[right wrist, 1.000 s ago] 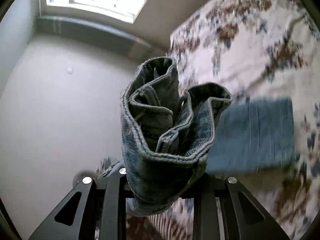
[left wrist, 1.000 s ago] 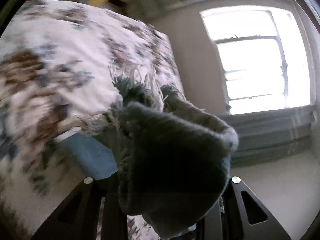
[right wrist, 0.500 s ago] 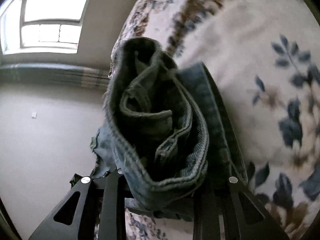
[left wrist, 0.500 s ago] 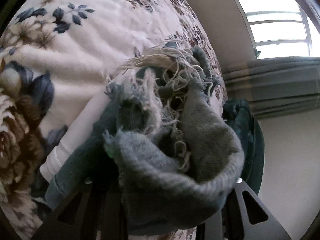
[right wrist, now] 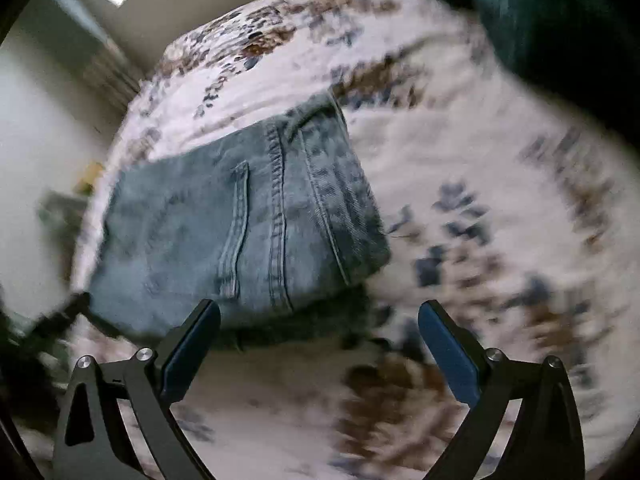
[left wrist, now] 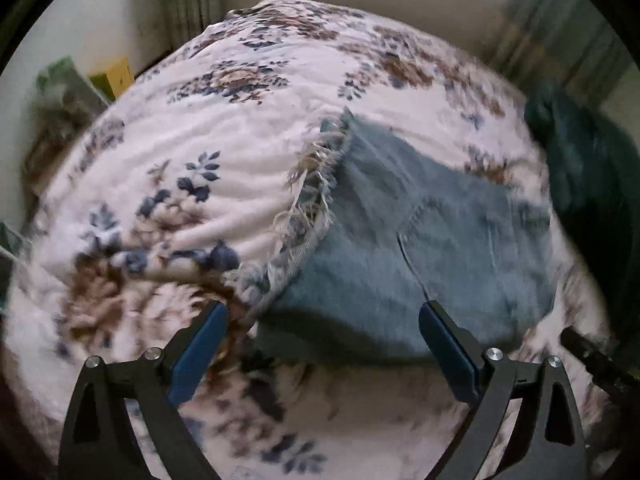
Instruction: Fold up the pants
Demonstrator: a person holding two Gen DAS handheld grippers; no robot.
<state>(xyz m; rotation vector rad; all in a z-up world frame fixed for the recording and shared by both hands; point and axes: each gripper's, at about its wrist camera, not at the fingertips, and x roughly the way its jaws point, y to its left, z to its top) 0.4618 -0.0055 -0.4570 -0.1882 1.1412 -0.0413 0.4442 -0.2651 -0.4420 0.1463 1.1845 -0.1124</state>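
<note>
Both views are blurred by motion, so the fine print of the floral bedspread and the far edges of the room are hard to read. In the left wrist view a yellow box and a green thing beside it stand at the far left by the wall; I cannot tell what the green thing is.

The folded jeans lie flat on the bedspread, in the middle-right of this view. Their frayed hems point to the left, and the long axis runs from there to the right, where a back pocket shows. At the right edge a dark teal cloth lies on the bed, partly cut off by the lens rim.

The left gripper hangs above the near edge of the jeans with its jaws spread wide and nothing between them.

In the right wrist view the jeans show their seams, which run away from the camera. The right gripper is also spread wide and empty, just before the near fold.
</note>
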